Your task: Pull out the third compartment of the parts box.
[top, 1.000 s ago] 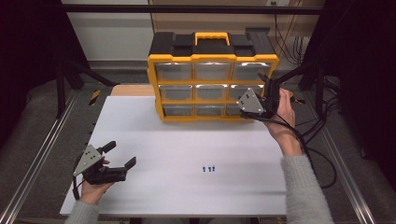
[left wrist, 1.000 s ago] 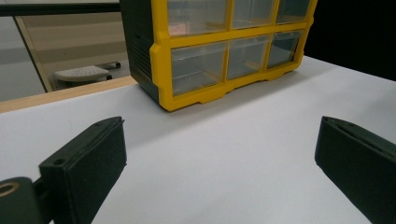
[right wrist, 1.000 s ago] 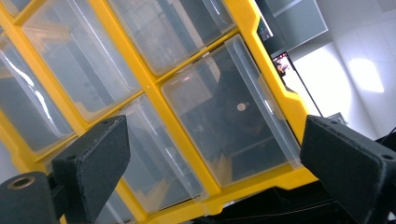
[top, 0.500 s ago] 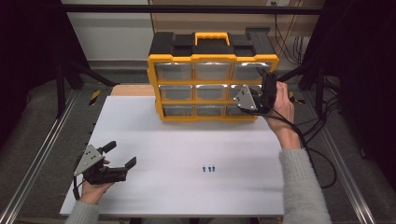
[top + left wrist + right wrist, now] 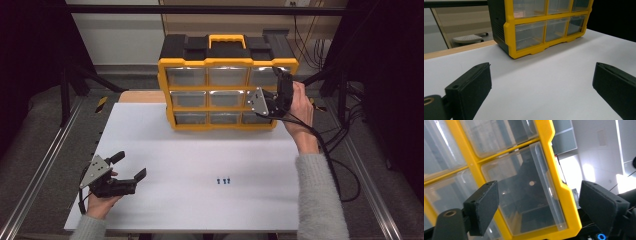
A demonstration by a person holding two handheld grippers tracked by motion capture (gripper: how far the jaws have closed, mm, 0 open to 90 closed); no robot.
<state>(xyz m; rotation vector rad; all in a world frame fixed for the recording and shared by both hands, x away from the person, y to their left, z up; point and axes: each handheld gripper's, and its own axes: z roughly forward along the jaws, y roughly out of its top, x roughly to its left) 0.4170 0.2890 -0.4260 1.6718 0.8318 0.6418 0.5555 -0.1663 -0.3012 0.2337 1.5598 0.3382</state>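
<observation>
High view: a white tabletop (image 5: 200,150) carried a yellow drawer cabinet (image 5: 225,90) at its far edge and small blue screws (image 5: 223,181) near the front, dark room around; the right gripper (image 5: 272,100) was raised against the cabinet's right column, the left gripper (image 5: 131,167) lay low at the near left corner. Left gripper view: jaws wide apart, nothing between, cabinet (image 5: 544,27) well ahead. Right gripper view: jaws just closing, yet wide, straddling the clear end drawer (image 5: 524,190) without gripping it.

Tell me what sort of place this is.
Probably a lab or workshop test bench: a white tabletop in a metal rail frame, a yellow-and-black plastic drawer organiser, and cabled handheld tongs.
</observation>
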